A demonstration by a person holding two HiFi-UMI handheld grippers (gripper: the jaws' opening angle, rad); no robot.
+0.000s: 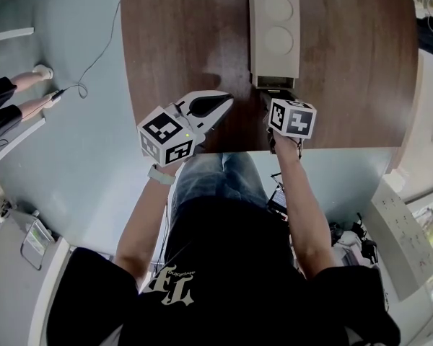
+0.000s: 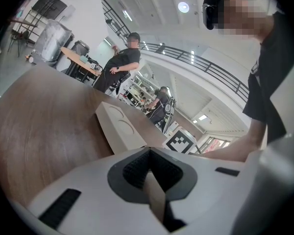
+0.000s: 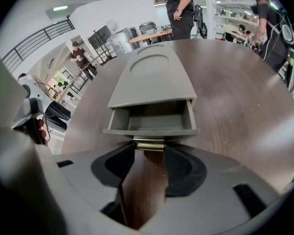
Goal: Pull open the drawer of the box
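The right gripper [image 3: 149,151] has its jaws set apart and clamped on the two ends of the brass handle [image 3: 149,142], which spans the gap between them. It takes hold there because the handle is the one part of the drawer [image 3: 152,119] that gives a pull. The gripper points steeply down at the near face of the box [image 1: 274,27], and the drawer stands partly out from that face with its inside empty, so I judge the pull under way but not finished. The left gripper [image 2: 149,153] is clenched on nothing, off to the left of the box and clear of it (idle, it seems). By count there are one box, one drawer, one handle, two round recesses [image 1: 277,9] in the box's top, and two grippers, with the table [image 1: 180,34] under the box.
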